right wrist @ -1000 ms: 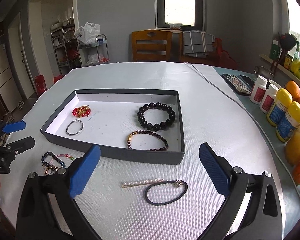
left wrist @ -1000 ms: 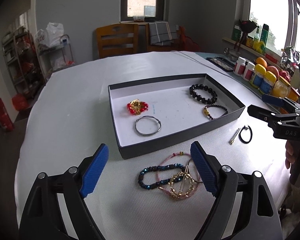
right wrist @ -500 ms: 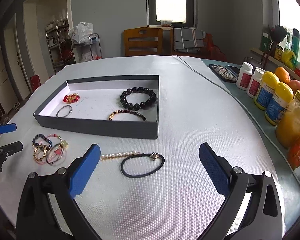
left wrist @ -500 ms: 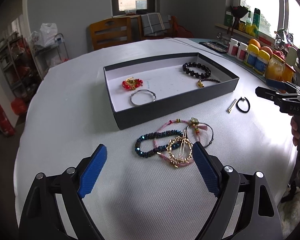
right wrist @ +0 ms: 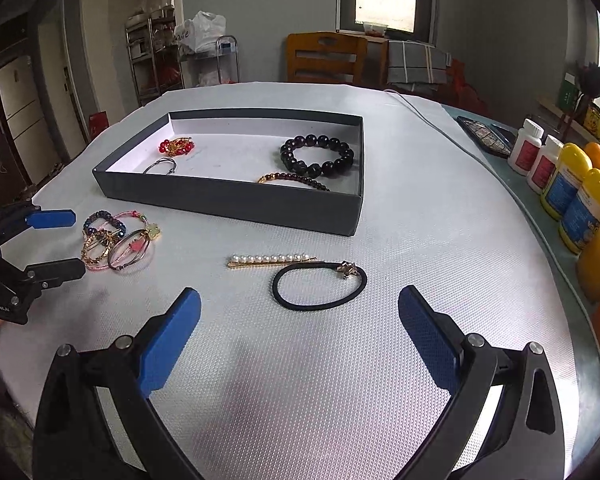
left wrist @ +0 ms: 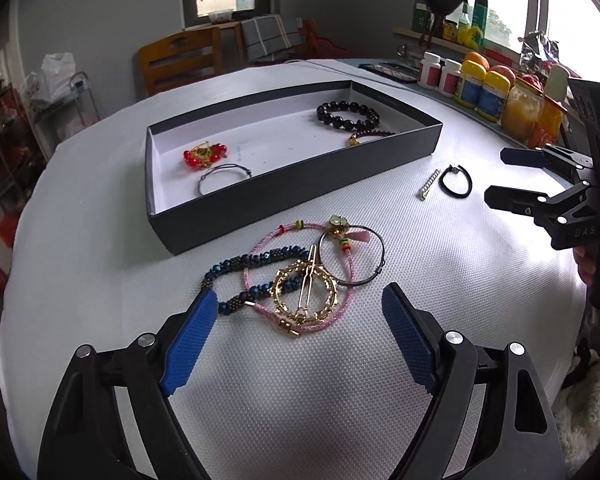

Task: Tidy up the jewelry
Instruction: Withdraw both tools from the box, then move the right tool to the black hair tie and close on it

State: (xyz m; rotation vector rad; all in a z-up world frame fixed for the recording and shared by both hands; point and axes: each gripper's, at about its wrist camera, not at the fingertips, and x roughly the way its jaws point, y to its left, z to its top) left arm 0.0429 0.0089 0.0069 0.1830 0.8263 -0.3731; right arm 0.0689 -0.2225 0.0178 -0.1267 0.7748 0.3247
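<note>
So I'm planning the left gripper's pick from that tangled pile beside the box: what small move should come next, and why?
Probably lower the left gripper a little further onto the tangled pile. Its jaws stand wide with nothing between the pads, and the gold hair clip lies on top, just ahead of the fingertips. The grey box already holds four pieces.

We see bare surface (right wrist: 440, 240) right of the box (right wrist: 236, 200) | box wall blocks low entry from our side | tangled bracelet heap (left wrist: 296, 276) sits near that wall | pearl clip (right wrist: 272, 260) touches hair tie (right wrist: 320, 286) | bottles (right wrist: 572, 196) crowd the right edge
</note>
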